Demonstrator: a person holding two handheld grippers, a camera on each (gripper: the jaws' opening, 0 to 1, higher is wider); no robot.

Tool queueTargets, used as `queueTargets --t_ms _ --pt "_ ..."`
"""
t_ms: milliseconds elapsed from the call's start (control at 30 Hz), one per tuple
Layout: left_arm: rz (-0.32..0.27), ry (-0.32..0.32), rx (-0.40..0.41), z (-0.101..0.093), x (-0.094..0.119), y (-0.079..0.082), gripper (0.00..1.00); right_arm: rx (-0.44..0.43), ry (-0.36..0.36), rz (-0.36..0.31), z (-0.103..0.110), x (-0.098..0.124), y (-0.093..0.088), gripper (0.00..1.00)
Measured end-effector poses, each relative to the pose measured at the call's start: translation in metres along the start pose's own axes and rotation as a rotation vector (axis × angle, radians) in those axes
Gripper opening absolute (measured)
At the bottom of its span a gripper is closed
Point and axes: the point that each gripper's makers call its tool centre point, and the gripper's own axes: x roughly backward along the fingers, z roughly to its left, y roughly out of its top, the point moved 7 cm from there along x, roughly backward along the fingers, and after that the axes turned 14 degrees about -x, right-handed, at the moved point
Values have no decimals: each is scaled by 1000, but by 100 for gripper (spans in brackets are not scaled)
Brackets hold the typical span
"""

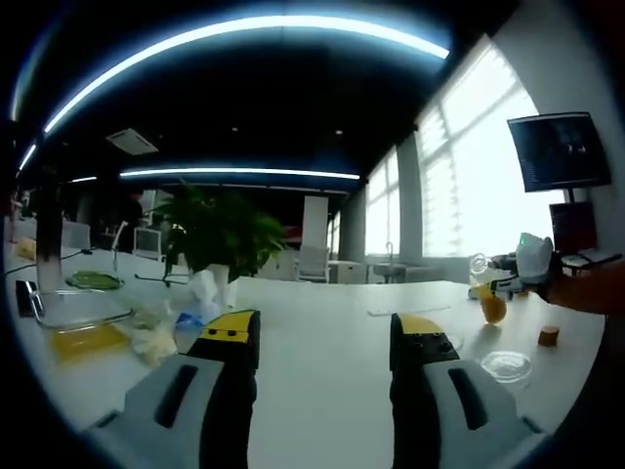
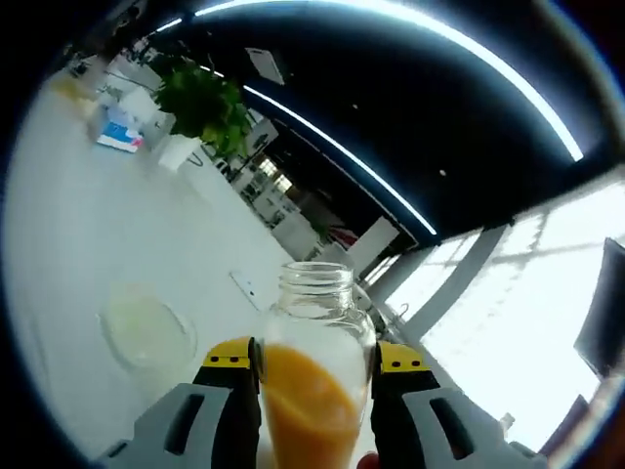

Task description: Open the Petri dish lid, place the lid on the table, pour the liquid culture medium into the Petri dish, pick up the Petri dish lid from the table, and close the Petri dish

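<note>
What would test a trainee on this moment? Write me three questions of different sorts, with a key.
1. True or false: the left tool grips the Petri dish.
2. Which colour is the liquid in the glass bottle? A clear, B orange, C green.
3. Fill in: the ____ tool holds the glass bottle.

Key
1. False: the left tool is open and empty, and the Petri dish lies on the white table away from it.
2. B.
3. Right: the right tool is shut on the glass bottle.
</note>
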Motion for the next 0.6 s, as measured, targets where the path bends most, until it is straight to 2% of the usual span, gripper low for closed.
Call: queueTargets --t_ms 200,433,600 --pt "0 0 2 0 1 -1 45 71 15 -3 12 4 1 40" --pt "1 0 3 1 3 -2 45 213 43 -15 32 5 -2 40" --pt "0 5 4 4 4 -2 44 267 51 -11 39 5 -6 39"
